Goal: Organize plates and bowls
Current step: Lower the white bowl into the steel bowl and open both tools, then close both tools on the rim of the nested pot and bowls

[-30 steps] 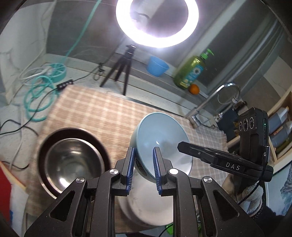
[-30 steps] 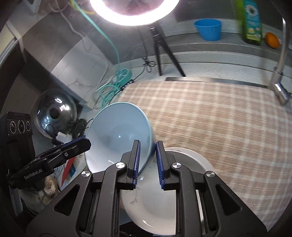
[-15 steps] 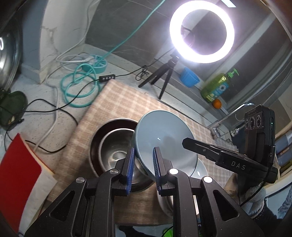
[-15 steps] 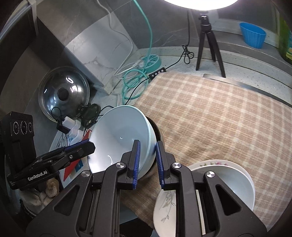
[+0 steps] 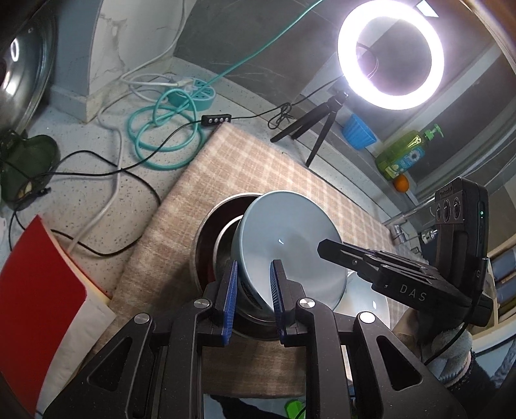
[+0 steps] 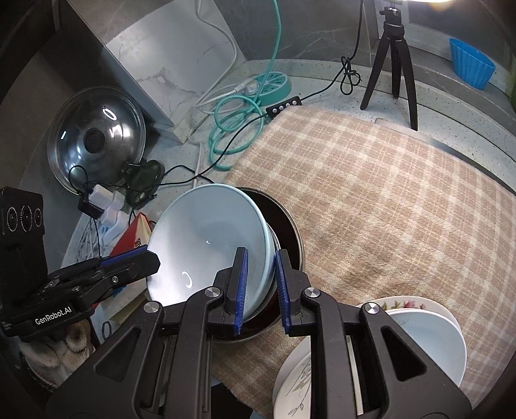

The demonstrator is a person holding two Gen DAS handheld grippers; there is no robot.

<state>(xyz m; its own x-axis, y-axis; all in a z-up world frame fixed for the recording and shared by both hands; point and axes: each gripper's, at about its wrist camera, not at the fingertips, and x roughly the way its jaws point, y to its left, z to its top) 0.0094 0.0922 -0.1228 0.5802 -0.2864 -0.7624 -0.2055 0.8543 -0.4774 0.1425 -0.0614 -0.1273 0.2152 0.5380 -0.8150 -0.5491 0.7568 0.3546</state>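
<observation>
Here both tools (image 5: 253, 299) (image 6: 260, 287) pinch the glossy round blue bowl's (image 5: 290, 248) rim; steel bowl (image 6: 290, 225) beneath.

Steel bowl (image 5: 206, 245) mostly hidden behind pale blue bowl (image 5: 290, 248), centre frame. Ring light (image 6: 419, 1) cut by top edge in right wrist view. White plates (image 6: 429, 341) partly covered by right gripper (image 6: 260, 287), lower right. Red book (image 5: 35, 290) cropped at left edge.

Ahead of me a lit ring light (image 5: 391, 54) stands on a black tripod (image 6: 394, 61) at the far edge of the checked cloth (image 6: 387, 199). A teal cable (image 5: 161, 135) coils on the speckled table (image 5: 96, 180), a blue cup (image 5: 358, 132) and green soap bottle (image 5: 403, 151) beyond, a glass lid (image 6: 95, 138) against the wall.
</observation>
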